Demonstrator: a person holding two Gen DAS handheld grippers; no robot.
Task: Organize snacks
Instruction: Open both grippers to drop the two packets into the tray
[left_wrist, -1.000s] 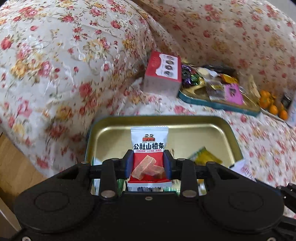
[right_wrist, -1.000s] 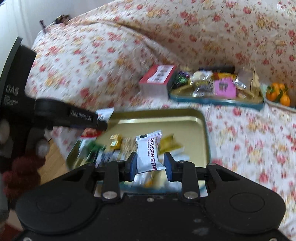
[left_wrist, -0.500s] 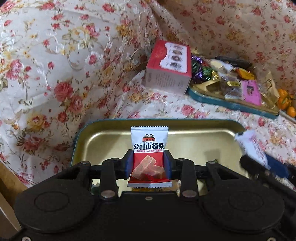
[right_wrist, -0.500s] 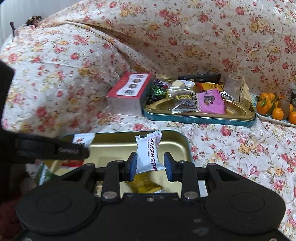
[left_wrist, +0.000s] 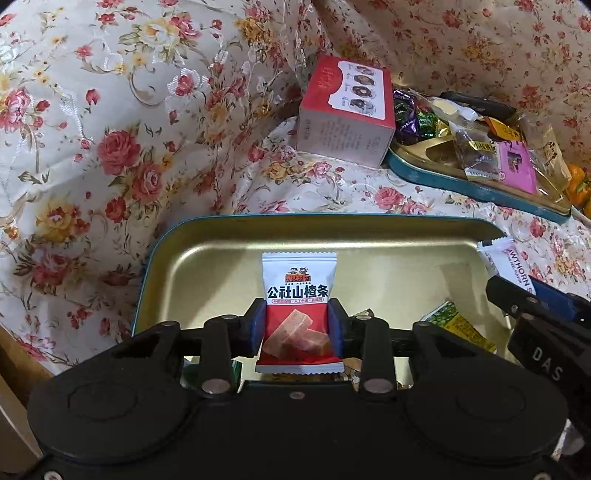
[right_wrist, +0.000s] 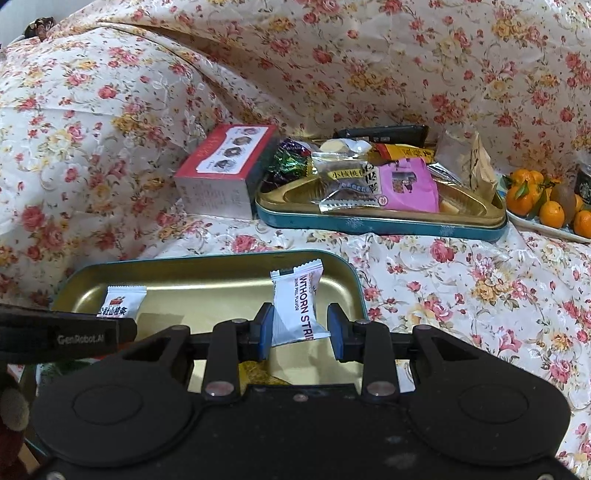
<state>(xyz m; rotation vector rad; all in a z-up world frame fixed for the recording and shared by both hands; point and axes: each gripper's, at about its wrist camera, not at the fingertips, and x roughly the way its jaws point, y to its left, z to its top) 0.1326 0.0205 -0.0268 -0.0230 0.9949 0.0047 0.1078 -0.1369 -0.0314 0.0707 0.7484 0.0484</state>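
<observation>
A gold tin tray (left_wrist: 207, 258) with a teal rim lies on the floral sofa cover. My left gripper (left_wrist: 297, 321) hangs over its near half with a red-and-white hawthorn packet (left_wrist: 299, 280) upright between its blue pads. Its jaws are opening, and the pads still touch the packet's sides. My right gripper (right_wrist: 300, 325) is shut on a white hawthorn strip packet (right_wrist: 295, 295) over the same tray (right_wrist: 207, 291). It shows at the right edge of the left wrist view as the right gripper (left_wrist: 532, 299). The left gripper (right_wrist: 92, 332) and its packet (right_wrist: 120, 301) show at left.
A yellow-green packet (left_wrist: 458, 325) and other snacks lie in the near tray. Behind stand a red-and-white box (right_wrist: 225, 166) and a second teal tin (right_wrist: 369, 225) piled with snacks. A plate of oranges (right_wrist: 546, 206) sits far right. Wooden floor (left_wrist: 11, 369) shows at left.
Both grippers have come down closer over the near tray with their packets still between the pads. The right gripper has come into the left wrist view at its right edge.
</observation>
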